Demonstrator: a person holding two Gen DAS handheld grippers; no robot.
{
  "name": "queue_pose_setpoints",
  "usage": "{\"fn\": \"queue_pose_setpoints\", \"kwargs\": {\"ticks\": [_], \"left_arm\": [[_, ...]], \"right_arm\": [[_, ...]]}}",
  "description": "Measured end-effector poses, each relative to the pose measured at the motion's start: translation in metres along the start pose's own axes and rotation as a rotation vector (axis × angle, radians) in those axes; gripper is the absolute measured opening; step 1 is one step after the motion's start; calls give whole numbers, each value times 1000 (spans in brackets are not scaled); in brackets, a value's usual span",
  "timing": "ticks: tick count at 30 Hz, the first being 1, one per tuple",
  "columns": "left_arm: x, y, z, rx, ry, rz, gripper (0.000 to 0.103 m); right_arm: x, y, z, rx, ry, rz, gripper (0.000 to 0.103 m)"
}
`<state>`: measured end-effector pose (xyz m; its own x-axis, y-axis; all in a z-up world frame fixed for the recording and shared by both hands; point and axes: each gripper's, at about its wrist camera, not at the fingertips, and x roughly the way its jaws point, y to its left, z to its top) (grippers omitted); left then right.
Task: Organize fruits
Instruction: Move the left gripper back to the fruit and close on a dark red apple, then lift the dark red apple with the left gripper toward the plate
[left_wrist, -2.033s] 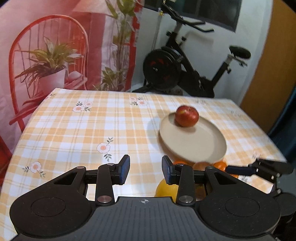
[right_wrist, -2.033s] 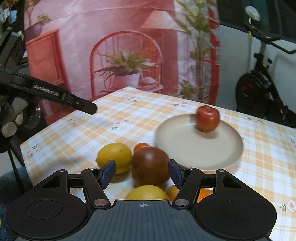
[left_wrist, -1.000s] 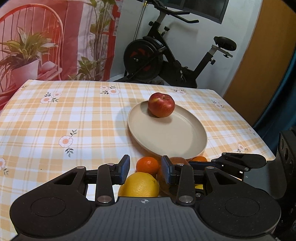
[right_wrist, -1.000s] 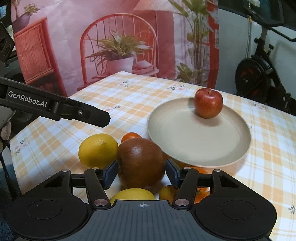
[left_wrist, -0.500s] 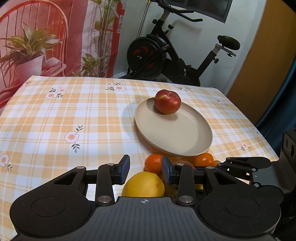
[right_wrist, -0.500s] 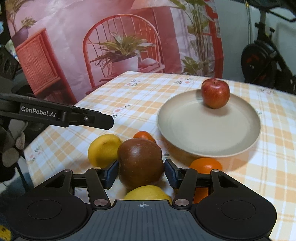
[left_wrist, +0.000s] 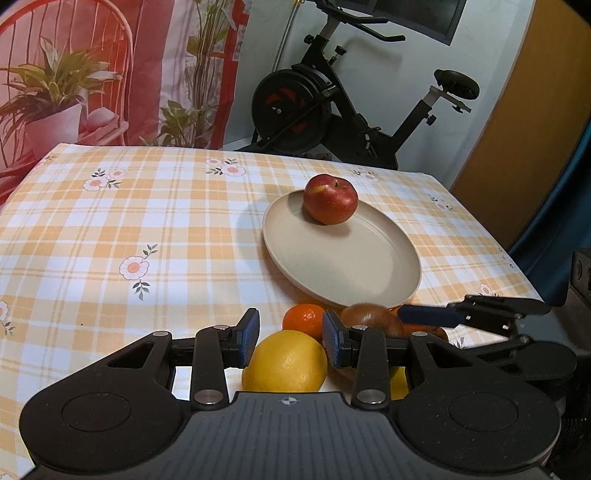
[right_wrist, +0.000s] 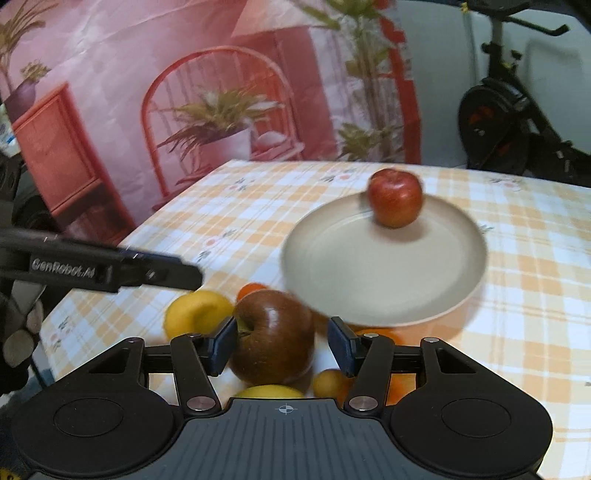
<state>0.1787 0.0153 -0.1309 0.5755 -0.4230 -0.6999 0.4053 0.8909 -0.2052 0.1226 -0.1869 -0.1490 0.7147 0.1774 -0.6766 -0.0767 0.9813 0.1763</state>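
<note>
right gripper (right_wrist: 280, 345): clamps dark apple (right_wrist: 273, 336), now lifted, rolled | left gripper (left_wrist: 290, 339): narrow, empty, unmoved

Plate (left_wrist: 369, 273) mostly bare — red apple (left_wrist: 330, 199) blocks far rim.

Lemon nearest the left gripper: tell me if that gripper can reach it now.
Probably yes: the lemon sits just below the left gripper, its jaws parted, nothing covering it, though they look narrow.

Both cameras sit low at the near table edge and look forward and down. The left wrist view faces the exercise bike (left_wrist: 332, 107); the right wrist view faces the pink backdrop (right_wrist: 184, 92). Both share the beige plate (left_wrist: 343, 266) and the near fruits.
</note>
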Motion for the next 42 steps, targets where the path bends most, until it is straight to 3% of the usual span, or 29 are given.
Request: {"fn": "queue_pose_setpoints", "kwargs": {"ticks": [5, 18, 28, 42], "left_arm": [[3, -4, 1, 3, 5, -11, 39], [21, -12, 4, -3, 52, -81, 39], [33, -18, 4, 14, 88, -120, 39], [42, -13, 6, -52, 113, -196, 40]], "right_arm": [[-5, -10, 1, 2, -31, -27, 51], [-10, 10, -11, -90, -19, -42, 52], [-2, 25, -13, -178, 20, -52, 53], [18, 27, -15, -215, 74, -64, 56]]}}
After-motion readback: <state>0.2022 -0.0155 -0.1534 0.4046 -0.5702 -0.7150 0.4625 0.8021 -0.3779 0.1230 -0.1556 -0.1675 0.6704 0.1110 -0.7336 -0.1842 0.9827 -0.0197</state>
